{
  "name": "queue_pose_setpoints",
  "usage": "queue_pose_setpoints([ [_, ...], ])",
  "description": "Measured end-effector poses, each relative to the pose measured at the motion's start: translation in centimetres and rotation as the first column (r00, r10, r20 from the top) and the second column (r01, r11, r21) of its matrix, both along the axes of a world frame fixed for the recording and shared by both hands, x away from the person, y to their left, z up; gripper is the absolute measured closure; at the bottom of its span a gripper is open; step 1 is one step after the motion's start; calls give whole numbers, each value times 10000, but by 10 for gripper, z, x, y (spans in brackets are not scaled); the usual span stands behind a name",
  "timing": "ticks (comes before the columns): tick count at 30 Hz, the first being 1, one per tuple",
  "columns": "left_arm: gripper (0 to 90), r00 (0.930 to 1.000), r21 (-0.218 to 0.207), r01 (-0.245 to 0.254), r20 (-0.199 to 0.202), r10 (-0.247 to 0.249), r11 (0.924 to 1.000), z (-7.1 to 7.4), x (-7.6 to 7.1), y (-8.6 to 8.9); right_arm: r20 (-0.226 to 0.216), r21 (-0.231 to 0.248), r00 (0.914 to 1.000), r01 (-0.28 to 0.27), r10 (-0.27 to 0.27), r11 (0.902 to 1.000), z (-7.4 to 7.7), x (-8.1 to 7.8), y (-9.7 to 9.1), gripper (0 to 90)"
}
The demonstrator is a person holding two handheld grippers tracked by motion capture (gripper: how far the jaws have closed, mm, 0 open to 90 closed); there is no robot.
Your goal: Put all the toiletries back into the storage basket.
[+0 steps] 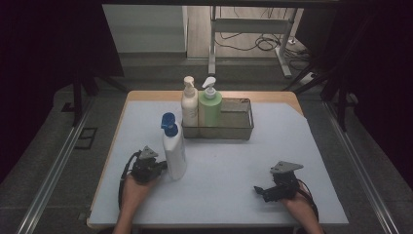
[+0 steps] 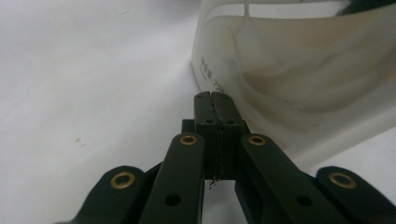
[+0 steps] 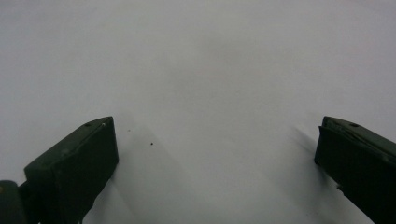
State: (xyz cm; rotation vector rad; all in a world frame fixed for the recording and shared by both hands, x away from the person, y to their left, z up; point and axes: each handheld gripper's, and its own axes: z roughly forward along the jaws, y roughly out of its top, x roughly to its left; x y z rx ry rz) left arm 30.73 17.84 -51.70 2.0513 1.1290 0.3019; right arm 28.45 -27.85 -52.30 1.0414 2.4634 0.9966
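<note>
- Left gripper (image 1: 162,166): low on the table's left side, held in the person's left hand (image 1: 132,189). Jaws pressed flat together, nothing between them; in the left gripper view (image 2: 215,97) the tips sit just beside the bottle's base, contact uncertain.
- White bottle (image 1: 175,151) with blue pump top: stands upright on the pale table top (image 1: 229,165), left of centre, long axis vertical. The blue spout points away from the person, toward the basket. In the left gripper view its lower wall (image 2: 299,79) looms close, translucent.
- Wire basket (image 1: 239,127): at the table's far middle, long side running left-right. Cream pump bottle (image 1: 189,103) and green pump bottle (image 1: 210,106) stand upright at its left end, touching side by side.
- Right gripper (image 1: 259,190): low on the table's right side, well apart from the bottle, pointing left. Jaws spread wide over bare table in the right gripper view (image 3: 217,140), grasping nothing.
</note>
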Motion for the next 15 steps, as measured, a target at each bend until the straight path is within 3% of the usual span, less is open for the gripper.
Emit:
queue_pose_setpoints([
  [15,892,9987,17,505,-60,-505,9987,0,-3,-23,1,0,10000,0,0,10000,0,0,0,0],
])
